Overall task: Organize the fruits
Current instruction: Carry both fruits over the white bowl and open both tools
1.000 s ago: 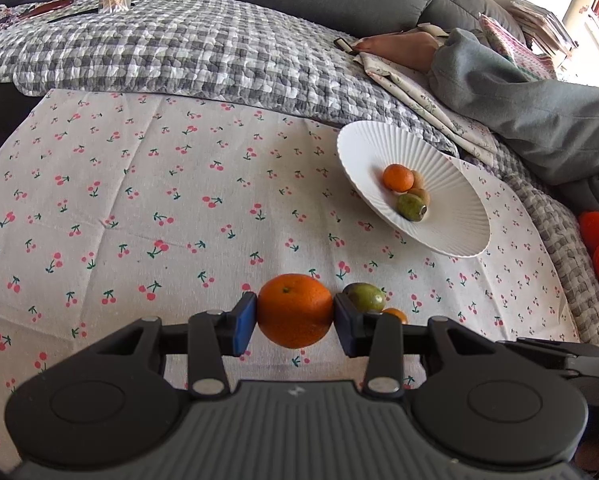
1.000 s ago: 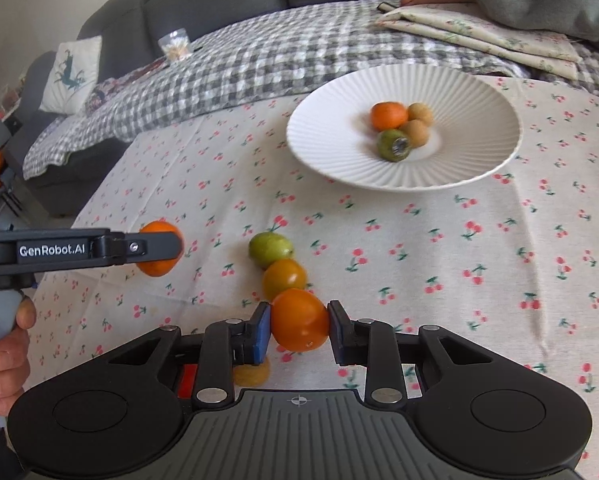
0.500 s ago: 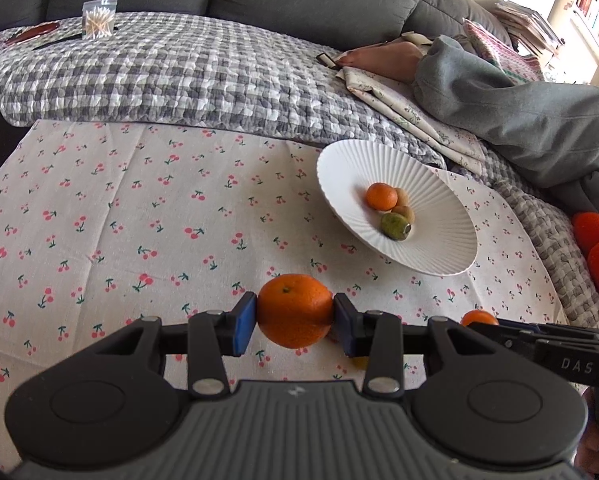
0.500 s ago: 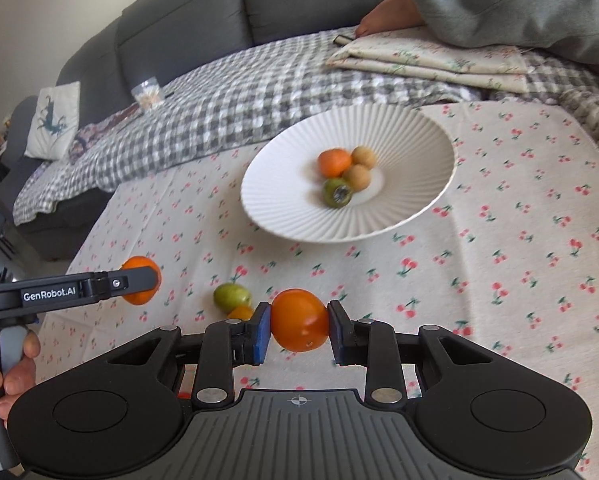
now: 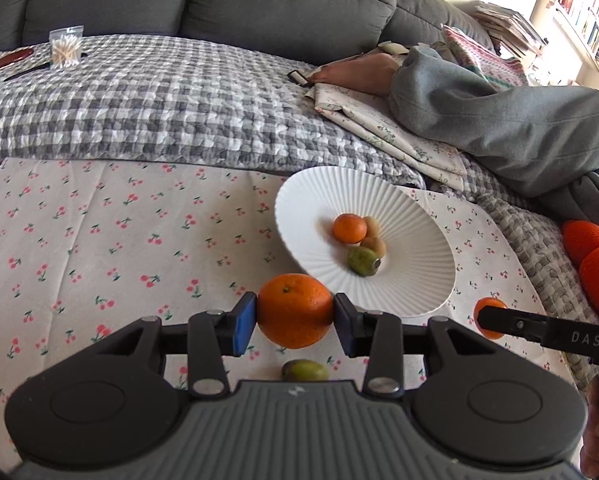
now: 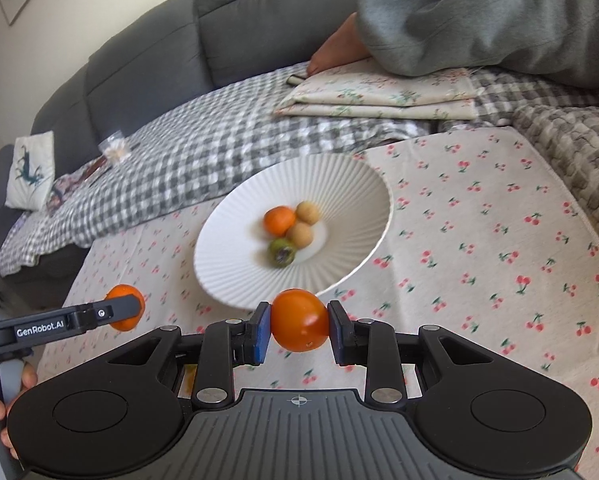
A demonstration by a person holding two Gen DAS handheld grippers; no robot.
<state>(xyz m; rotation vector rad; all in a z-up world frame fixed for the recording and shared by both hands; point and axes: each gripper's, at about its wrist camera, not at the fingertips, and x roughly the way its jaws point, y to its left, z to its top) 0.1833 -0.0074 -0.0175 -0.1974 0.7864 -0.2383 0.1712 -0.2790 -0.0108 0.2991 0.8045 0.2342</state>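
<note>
My left gripper (image 5: 295, 316) is shut on a large orange (image 5: 295, 305), held above the cherry-print cloth just short of the white ribbed plate (image 5: 419, 280). My right gripper (image 6: 298, 328) is shut on a smooth orange tomato-like fruit (image 6: 298, 320), at the plate's near rim (image 6: 227, 280). The plate holds a small orange (image 6: 278, 219), two brown round fruits (image 6: 300, 234) and a green fruit (image 6: 282, 252). A green fruit (image 5: 304, 370) lies on the cloth under my left gripper. Each gripper shows in the other's view, the left one (image 6: 125, 312) and the right one (image 5: 489, 318).
The cherry-print cloth (image 5: 99, 240) covers the table. Behind it stands a grey sofa with a checked blanket (image 5: 159, 100), a bag of cotton swabs (image 5: 64, 49), folded cloths (image 6: 379, 92) and a person's leg in grey (image 5: 499, 120). Orange knobbly objects (image 5: 595, 260) sit at the right edge.
Both grippers have lifted their fruits off the cloth and moved forward toward the plate, which now looks larger and closer. The fruits left on the cloth have dropped under the grippers.
</note>
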